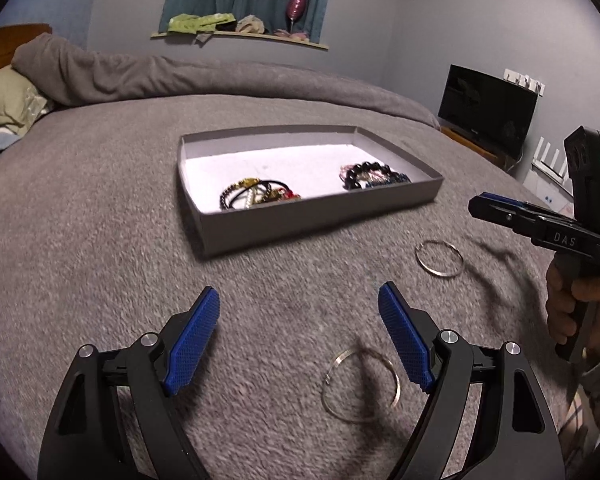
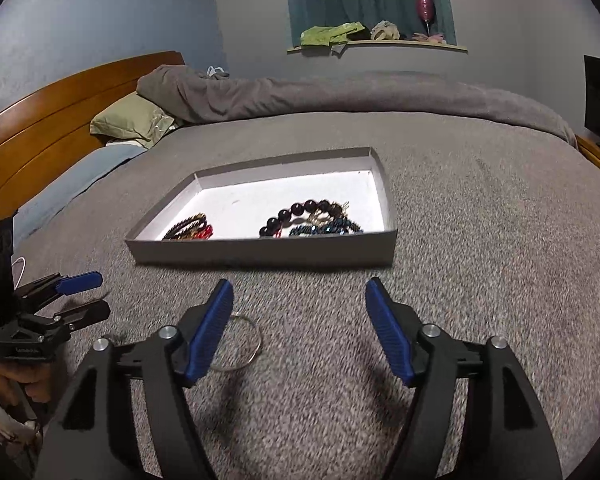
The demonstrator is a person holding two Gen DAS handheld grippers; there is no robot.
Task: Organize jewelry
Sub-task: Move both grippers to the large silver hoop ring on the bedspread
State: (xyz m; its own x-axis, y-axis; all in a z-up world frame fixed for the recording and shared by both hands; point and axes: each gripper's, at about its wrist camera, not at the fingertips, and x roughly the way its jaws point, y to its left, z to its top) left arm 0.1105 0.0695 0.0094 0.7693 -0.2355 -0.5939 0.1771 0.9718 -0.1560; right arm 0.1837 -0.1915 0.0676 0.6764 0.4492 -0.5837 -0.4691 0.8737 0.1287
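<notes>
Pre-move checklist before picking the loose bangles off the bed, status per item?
1. Left hand-held gripper open, nothing between the pads: ok.
2. Right hand-held gripper open, empty: ok.
3. Near silver bangle lies flat on the blanket, inside the left jaws' span: ok.
4. Second silver bangle is lined up with the right jaws: not ok, it sits by the left finger.
5. Grey box has bare floor for more pieces: ok.
6. Bangles free of blanket fibres: cannot tell.
</notes>
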